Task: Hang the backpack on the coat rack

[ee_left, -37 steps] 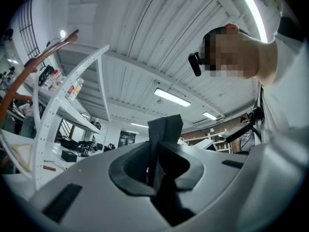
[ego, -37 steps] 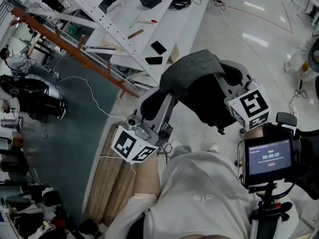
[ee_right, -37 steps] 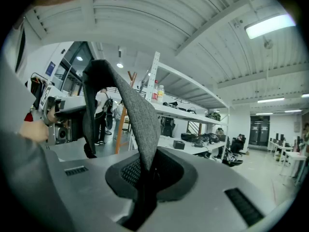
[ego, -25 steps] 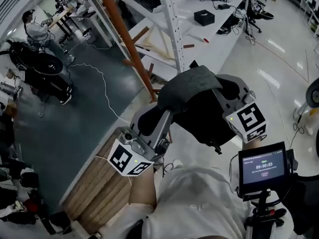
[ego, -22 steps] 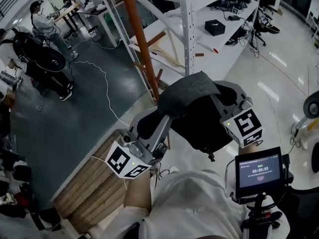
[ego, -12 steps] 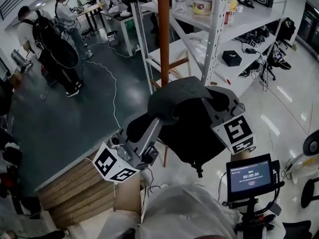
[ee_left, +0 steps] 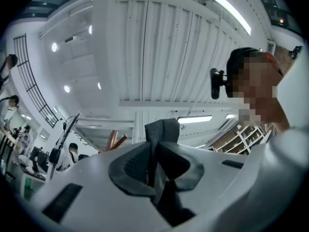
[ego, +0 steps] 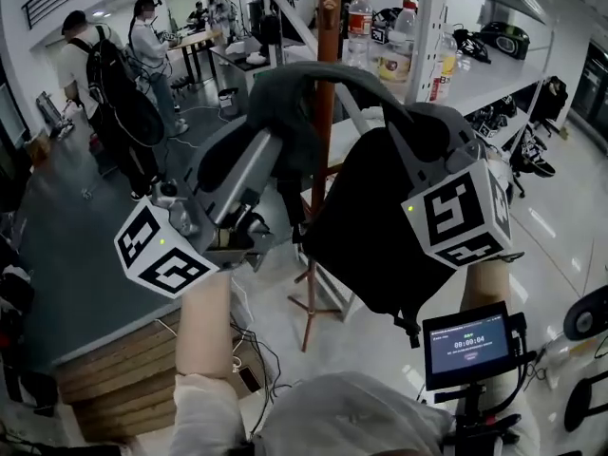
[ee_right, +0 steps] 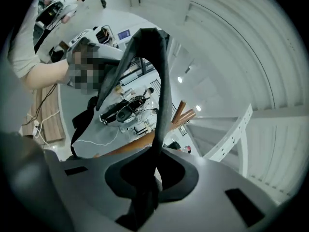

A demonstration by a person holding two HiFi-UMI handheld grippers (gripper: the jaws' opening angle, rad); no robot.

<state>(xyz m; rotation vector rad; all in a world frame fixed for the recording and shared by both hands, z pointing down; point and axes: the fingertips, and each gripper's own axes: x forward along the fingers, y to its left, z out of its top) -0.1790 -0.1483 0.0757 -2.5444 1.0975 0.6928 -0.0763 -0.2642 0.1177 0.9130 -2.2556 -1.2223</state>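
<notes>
Now my left gripper (ee_left: 153, 161) and right gripper (ee_right: 153, 170) each pinch the backpack (ego: 370, 207) strap (ego: 313, 76), stretched crosswise just before the coat rack (ego: 329, 27).

Your backpack (ego: 380, 226) is black, and its strap (ego: 304, 88) is a dark charcoal grey. The coat rack (ego: 328, 55) pole is reddish-brown wood. Your left tool (ee_left: 155, 163) and right tool (ee_right: 154, 173) are pale grey, each carrying a white marker cube (ego: 161, 250) patterned with black squares. The shelving (ego: 427, 27) is white. The floor (ego: 66, 236) is dark grey-green, paler and glossy to your right.
</notes>
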